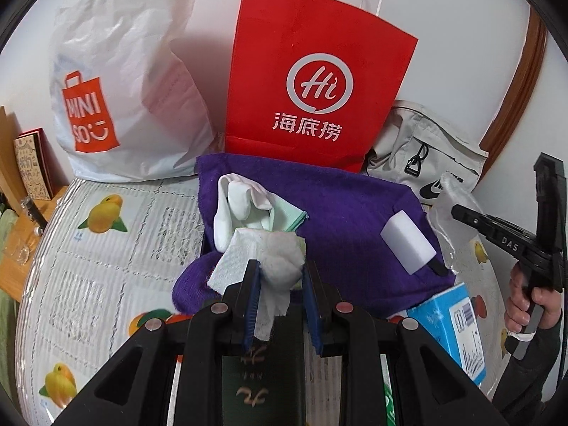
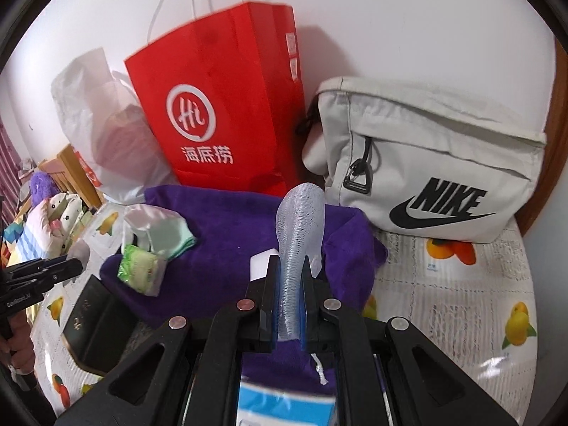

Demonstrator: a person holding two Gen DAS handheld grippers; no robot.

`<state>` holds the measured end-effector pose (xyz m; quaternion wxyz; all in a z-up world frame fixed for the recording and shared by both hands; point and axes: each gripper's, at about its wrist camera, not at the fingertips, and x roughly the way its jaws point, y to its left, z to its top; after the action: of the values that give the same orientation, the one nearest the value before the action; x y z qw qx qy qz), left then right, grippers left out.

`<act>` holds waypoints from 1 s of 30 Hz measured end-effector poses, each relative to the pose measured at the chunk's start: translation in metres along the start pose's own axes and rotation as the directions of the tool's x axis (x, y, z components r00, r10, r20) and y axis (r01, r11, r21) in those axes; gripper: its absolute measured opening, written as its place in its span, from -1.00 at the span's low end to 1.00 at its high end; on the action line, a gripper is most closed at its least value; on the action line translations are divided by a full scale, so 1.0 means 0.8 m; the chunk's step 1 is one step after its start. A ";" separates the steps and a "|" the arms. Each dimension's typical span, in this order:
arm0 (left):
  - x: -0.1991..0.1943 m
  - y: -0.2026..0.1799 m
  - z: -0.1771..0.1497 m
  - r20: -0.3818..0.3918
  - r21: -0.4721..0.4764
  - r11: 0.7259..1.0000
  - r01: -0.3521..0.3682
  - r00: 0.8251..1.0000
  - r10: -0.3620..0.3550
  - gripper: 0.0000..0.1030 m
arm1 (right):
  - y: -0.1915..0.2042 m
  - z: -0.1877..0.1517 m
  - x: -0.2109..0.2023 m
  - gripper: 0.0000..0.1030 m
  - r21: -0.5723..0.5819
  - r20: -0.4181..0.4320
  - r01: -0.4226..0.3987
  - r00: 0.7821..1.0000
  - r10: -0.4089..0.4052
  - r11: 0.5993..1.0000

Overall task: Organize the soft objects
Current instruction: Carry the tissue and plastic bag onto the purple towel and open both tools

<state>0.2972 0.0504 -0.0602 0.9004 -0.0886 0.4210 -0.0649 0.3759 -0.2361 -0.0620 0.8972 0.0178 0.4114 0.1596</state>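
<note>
A red paper bag [image 1: 319, 81] stood against the wall at upper centre, a white plastic shopping bag [image 1: 124, 81] to its left, a grey Nike bag [image 2: 426, 159] at right. A blue box [image 1: 458, 326] lay at lower right on the fruit-print cover [image 1: 88, 248].

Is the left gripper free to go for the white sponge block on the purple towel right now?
Probably not yet. The left gripper is shut on a crumpled tissue. The sponge block lies uncovered on the towel, to its right, so the path looks open once the tissue is dropped.
</note>
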 end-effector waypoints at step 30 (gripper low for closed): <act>0.129 -0.016 0.065 -0.140 -0.076 0.995 0.067 0.987 -0.077 -0.54 | -0.013 0.009 0.084 -0.21 0.052 -0.140 -0.116 0.983 0.122 0.992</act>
<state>0.4029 0.0236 -0.1017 0.8614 -0.1308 0.4827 -0.0886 0.4251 -0.2247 -0.1084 0.8536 0.0505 0.4764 0.2048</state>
